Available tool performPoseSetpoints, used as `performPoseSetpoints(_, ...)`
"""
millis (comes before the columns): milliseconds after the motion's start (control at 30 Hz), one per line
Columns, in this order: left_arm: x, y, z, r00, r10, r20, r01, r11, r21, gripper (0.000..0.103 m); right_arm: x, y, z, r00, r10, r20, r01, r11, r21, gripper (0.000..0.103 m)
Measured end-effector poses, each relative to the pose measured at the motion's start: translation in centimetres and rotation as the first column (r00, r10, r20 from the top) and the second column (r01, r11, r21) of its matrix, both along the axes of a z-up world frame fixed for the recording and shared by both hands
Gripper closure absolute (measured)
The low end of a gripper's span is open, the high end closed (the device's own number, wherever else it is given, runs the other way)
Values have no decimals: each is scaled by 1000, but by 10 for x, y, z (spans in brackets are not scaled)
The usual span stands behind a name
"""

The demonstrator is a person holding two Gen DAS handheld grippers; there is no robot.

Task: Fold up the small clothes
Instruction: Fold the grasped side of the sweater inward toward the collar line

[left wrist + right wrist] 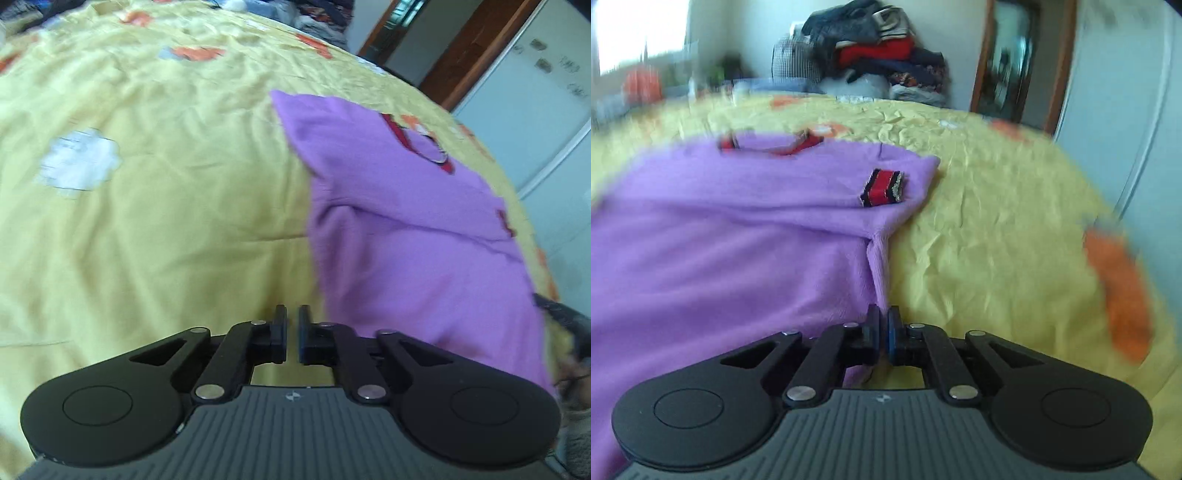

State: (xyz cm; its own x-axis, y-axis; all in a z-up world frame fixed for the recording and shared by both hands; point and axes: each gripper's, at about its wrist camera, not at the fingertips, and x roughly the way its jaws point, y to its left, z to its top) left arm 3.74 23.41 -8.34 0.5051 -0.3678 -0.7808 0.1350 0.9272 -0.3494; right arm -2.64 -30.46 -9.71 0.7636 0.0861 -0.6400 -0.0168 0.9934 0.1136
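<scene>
Purple top [731, 236] (red-black cuffs) spread on yellow bedsheet [990, 229]. Right gripper [882, 332] clenched on top's near right edge. Left gripper [292, 332] clenched, nothing between fingers, over sheet just left of top.

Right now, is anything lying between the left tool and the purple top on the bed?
Nothing visible. Only bare yellow bedspread lies between the shut left tool and the near edge of the purple top, which lies just to its right in the left wrist view.
</scene>
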Motion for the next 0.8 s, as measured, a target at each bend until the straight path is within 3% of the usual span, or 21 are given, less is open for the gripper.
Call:
performPoseSetpoints(67,-17,1,11,999,-34,31,36,996,-78,99,-19,-8,11,1000,-5,5,4,994,107,96)
performPoseSetpoints(100,-26,-3,15,998,-54,45,59,990,-127,88,-28,-10,13,1000,6,2,-6,987,162,95)
performPoseSetpoints(133,-32,-11,19,996,-79,44,85,984,-157,63,-37,-10,13,1000,9,-5,-8,979,203,95)
performPoseSetpoints(167,-37,-24,23,993,-104,48,111,979,-169,49,-43,-7,12,1000,8,-18,-3,975,223,95)
performPoseSetpoints(233,-44,-55,29,985,-152,84,164,974,-158,6,-55,-2,7,998,19,-53,-5,967,255,95)
performPoseSetpoints(267,-44,-74,30,980,-183,73,191,973,-126,1,-61,0,3,998,21,-62,-3,961,276,95)
performPoseSetpoints(367,-34,-124,25,982,-190,16,190,981,-20,0,-80,8,-4,996,27,-86,2,948,317,95)
performPoseSetpoints(433,-24,-152,17,989,-147,-22,149,982,115,0,-92,14,-4,996,33,-79,-7,950,313,95)
performPoseSetpoints(500,-10,-174,3,990,-113,-85,130,963,236,0,-99,19,-4,996,35,-79,-10,953,302,94)
performPoseSetpoints(567,-10,-192,-5,995,-98,-30,102,928,359,0,-104,22,-1,997,30,-66,-10,961,278,94)
performPoseSetpoints(600,-16,-195,-7,994,-107,13,94,922,375,3,-107,25,0,997,36,-62,-19,967,255,94)
performPoseSetpoints(667,-27,-195,-7,988,-131,81,90,918,387,19,-113,31,2,996,66,-55,-53,976,213,94)
performPoseSetpoints(733,-37,-187,0,982,-162,95,112,911,397,61,-119,35,2,994,98,-49,-85,972,217,94)
performPoseSetpoints(800,-48,-174,3,980,-184,80,133,895,427,78,-124,39,0,989,137,-49,-122,963,239,94)
